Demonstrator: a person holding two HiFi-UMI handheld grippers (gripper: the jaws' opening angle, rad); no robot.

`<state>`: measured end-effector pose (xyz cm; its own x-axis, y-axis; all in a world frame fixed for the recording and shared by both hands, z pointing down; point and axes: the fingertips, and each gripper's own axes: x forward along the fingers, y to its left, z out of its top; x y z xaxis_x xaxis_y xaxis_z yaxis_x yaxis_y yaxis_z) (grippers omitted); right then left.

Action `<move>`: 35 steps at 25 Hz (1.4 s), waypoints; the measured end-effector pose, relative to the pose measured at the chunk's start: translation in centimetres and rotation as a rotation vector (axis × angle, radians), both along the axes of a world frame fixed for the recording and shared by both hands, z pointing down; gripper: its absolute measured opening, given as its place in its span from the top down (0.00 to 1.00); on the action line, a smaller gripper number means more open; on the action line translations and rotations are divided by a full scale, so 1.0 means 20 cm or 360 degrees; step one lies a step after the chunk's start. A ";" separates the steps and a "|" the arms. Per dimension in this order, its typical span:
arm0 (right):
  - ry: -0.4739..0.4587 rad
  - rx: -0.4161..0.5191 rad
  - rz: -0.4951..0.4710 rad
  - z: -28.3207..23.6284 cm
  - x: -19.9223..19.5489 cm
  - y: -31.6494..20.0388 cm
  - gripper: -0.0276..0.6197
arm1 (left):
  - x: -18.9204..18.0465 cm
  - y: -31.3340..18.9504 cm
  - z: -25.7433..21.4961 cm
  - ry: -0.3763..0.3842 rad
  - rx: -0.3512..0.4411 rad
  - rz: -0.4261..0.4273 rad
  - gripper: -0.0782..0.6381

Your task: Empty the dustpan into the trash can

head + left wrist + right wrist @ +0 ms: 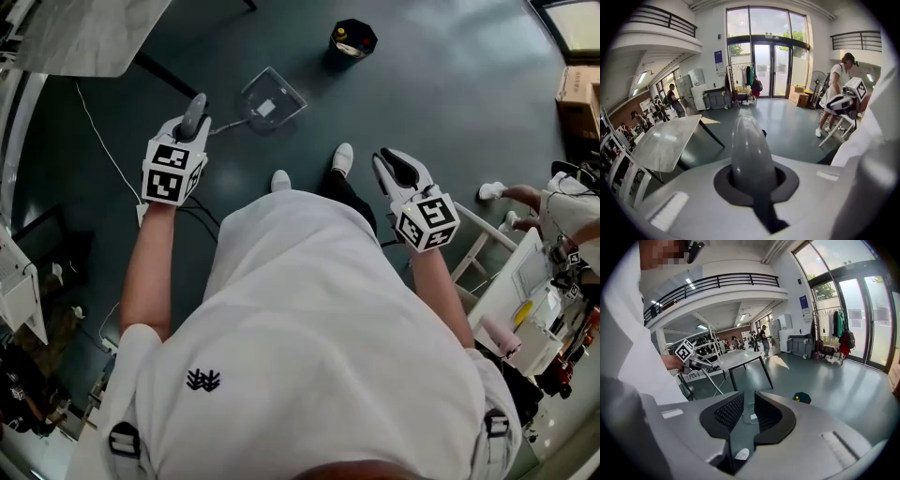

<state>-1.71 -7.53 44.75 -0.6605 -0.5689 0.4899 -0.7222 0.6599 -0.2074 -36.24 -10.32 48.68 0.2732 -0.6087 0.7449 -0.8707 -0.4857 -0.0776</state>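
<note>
**Spill risk on the carry**

My left claw (195,105) is closed on nothing. My right claw (395,164) is slightly parted and empty. The clear dustpan (272,97) lies on the floor (441,84) with a white scrap (266,109) inside. It sits apart from the dark trash can (353,39), which holds yellow and red bits. If the pan tilts while carried, the scrap could slide out before it reaches the can.

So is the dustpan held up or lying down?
Down: the dustpan lies flat on the floor, beyond the person's shoes.
</note>
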 end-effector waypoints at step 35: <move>0.0075 0.0076 0.0044 -0.05 -0.12 0.13 0.95 | 0.13 0.27 0.00 0.0098 0.0017 0.0183 0.81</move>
<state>-4.21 -4.85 43.74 -0.6210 -0.6100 0.4921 -0.7484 0.6480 -0.1414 -33.66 -4.91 48.74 0.3867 -0.5787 0.7180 -0.8126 -0.5820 -0.0315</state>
